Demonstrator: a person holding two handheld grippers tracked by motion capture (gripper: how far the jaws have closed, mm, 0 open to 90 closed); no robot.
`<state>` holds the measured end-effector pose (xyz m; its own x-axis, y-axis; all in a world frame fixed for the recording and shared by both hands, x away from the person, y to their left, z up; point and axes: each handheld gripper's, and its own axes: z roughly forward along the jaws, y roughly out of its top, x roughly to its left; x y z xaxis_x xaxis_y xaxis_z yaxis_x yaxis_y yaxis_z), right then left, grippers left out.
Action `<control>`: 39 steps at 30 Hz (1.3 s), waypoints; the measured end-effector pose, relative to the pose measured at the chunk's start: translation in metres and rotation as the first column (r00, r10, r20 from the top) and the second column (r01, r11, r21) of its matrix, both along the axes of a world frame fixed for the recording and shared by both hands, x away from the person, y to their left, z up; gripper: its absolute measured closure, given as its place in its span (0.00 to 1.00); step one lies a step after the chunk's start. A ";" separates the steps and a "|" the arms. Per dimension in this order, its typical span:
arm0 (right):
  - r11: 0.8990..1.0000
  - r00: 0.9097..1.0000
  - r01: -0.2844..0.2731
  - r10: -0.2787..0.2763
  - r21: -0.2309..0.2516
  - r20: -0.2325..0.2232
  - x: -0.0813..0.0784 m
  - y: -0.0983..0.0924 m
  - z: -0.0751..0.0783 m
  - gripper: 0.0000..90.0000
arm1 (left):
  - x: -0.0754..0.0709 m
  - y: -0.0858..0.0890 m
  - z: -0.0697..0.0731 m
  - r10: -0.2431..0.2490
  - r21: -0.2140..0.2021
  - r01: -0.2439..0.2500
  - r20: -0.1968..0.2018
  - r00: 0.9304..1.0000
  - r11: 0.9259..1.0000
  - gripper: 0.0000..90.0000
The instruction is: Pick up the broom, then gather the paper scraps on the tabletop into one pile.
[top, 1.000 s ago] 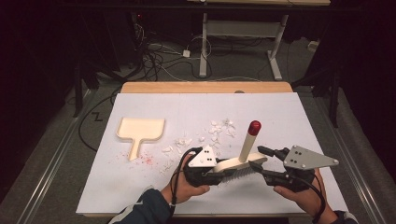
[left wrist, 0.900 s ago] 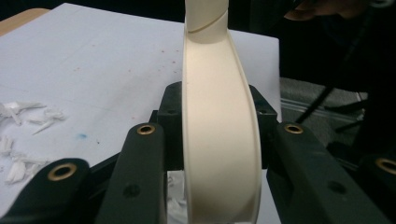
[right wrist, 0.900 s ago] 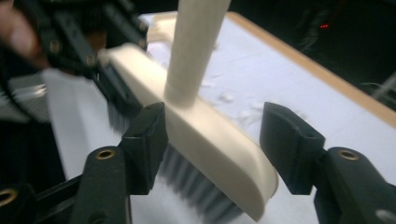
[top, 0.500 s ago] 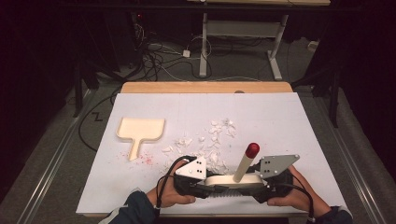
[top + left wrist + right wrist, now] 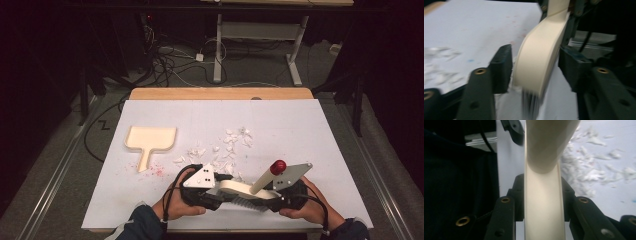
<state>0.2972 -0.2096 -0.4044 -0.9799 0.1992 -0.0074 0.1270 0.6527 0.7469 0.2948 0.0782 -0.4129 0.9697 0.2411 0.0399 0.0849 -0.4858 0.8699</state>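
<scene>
A cream brush [image 5: 239, 188] with a slanted handle and a red knob [image 5: 278, 166] lies across the near part of the white table sheet [image 5: 300, 125], bristles down. My left gripper [image 5: 219, 196] straddles its left end. In the left gripper view the jaws have just been opening, and my left gripper [image 5: 535, 67] stands open with small gaps beside the brush body [image 5: 541, 55]. My right gripper [image 5: 274, 196] holds the right end. Its jaws have just been closing, and in the right gripper view my right gripper [image 5: 543, 197] is shut, its pads pressed on the brush [image 5: 543, 220].
A cream dustpan [image 5: 150, 138] lies at the left of the sheet with pink specks near its handle. Several white paper scraps [image 5: 225, 150] are strewn just beyond the brush. The table's front edge runs right below both hands. Cables and a desk frame lie on the floor beyond.
The brush and both grippers came down and nearer to the front edge. The right gripper moved in to the brush's right end and closed on it. The left jaws parted.
</scene>
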 end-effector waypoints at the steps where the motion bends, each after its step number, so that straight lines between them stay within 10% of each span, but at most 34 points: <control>1: 1.000 1.000 0.014 -0.014 0.003 0.004 0.001 -0.002 0.003 0.76 | -0.002 0.007 0.001 0.045 0.000 -0.045 0.024 0.999 0.999 0.40; 5: 0.997 0.998 0.063 -0.063 0.036 0.002 0.004 -0.010 0.009 0.76 | -0.006 0.030 0.002 0.160 -0.002 -0.160 0.078 0.984 0.987 0.23; 9: 0.985 0.986 0.164 -0.165 0.053 0.012 0.012 -0.024 0.016 0.76 | -0.011 0.072 -0.003 0.309 -0.001 -0.312 0.122 0.943 0.950 0.19; 10: 0.980 0.981 0.192 -0.192 0.059 0.002 0.012 -0.027 0.017 0.76 | -0.011 0.072 -0.003 0.309 -0.001 -0.312 0.122 0.943 0.950 0.19; 11: 0.975 0.977 0.214 -0.215 0.061 0.008 0.013 -0.029 0.018 0.76 | -0.013 0.084 -0.007 0.351 0.006 -0.355 0.136 0.926 0.935 0.18; 12: 0.972 0.974 0.227 -0.228 0.057 0.015 0.014 -0.030 0.019 0.76 | -0.013 0.084 -0.007 0.351 0.006 -0.355 0.136 0.926 0.935 0.18; 14: 0.966 0.967 0.251 -0.253 0.056 0.029 0.014 -0.034 0.021 0.76 | -0.018 0.104 -0.017 0.412 0.024 -0.421 0.156 0.898 0.907 0.18; 16: 0.959 0.959 0.280 -0.282 0.047 0.040 0.016 -0.037 0.023 0.76 | -0.021 0.108 -0.021 0.433 0.044 -0.444 0.158 0.888 0.895 0.18; 19: 0.950 0.949 0.308 -0.311 0.052 0.054 0.019 -0.043 0.026 0.76 | -0.029 0.124 -0.036 0.489 0.088 -0.508 0.172 0.855 0.857 0.18; 27: 0.915 0.910 0.401 -0.402 0.039 0.101 0.028 -0.053 0.029 0.76 | -0.040 0.139 -0.057 0.538 0.134 -0.558 0.158 0.828 0.819 0.18; 33: 0.880 0.869 0.474 -0.470 0.008 0.153 0.039 -0.061 0.025 0.76 | -0.042 0.140 -0.059 0.546 0.141 -0.567 0.161 0.822 0.812 0.17; 39: 0.823 0.805 0.568 -0.551 -0.018 0.218 0.070 -0.067 0.019 0.76 | -0.041 0.143 -0.061 0.556 0.144 -0.576 0.156 0.816 0.805 0.17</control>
